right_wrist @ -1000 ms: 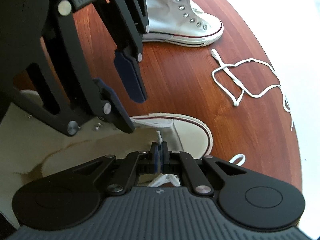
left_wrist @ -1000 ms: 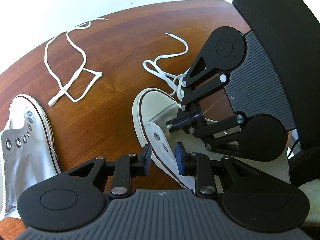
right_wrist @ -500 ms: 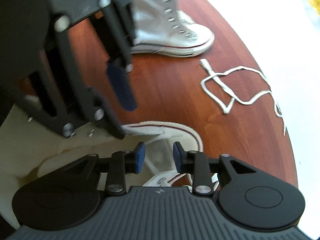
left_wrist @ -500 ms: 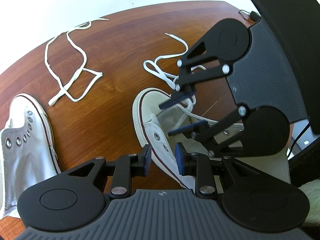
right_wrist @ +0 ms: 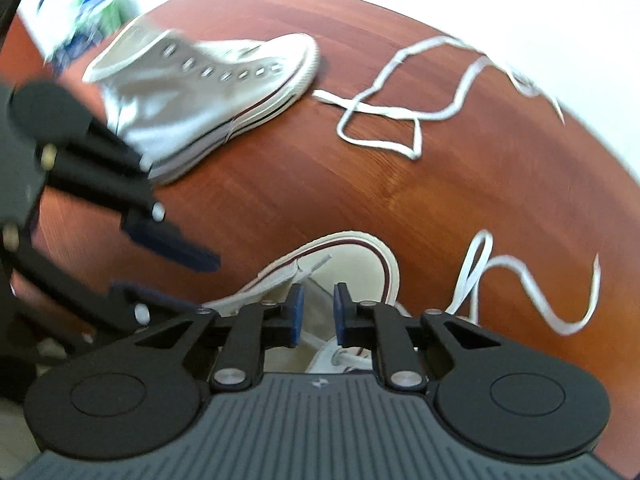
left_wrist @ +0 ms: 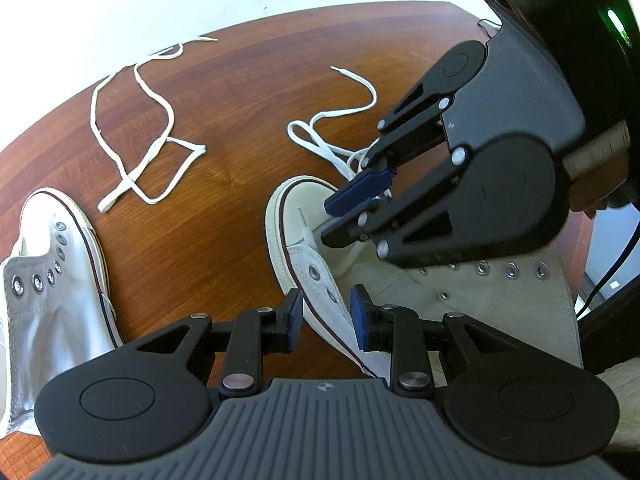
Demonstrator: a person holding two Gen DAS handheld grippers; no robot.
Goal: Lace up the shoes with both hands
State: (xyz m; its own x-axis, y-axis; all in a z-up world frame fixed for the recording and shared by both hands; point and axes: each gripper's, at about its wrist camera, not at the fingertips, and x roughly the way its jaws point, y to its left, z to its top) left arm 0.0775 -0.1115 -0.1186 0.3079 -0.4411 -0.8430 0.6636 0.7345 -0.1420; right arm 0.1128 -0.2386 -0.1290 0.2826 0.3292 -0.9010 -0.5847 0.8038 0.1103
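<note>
Our left gripper (left_wrist: 325,318) straddles the near shoe (left_wrist: 320,280) flap, jaws apart; our right gripper (right_wrist: 318,312) hovers empty, parted, over the toe. Its lace (left_wrist: 340,120) trails loose beyond and could slip back out.

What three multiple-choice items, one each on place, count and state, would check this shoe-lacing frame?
1. Where does the loose lace lie?
A. on the bare table
B. inside a shoe
C. in a tool

2. How many shoes show?
A. one
B. two
C. three

3. The right tool is:
A. shut on a lace
B. open
C. out of view

Key: 1 A, it lies on the wood between the two shoes. 2 B, near shoe and far shoe. 3 B, a clear gap between its pads holds nothing.
</note>
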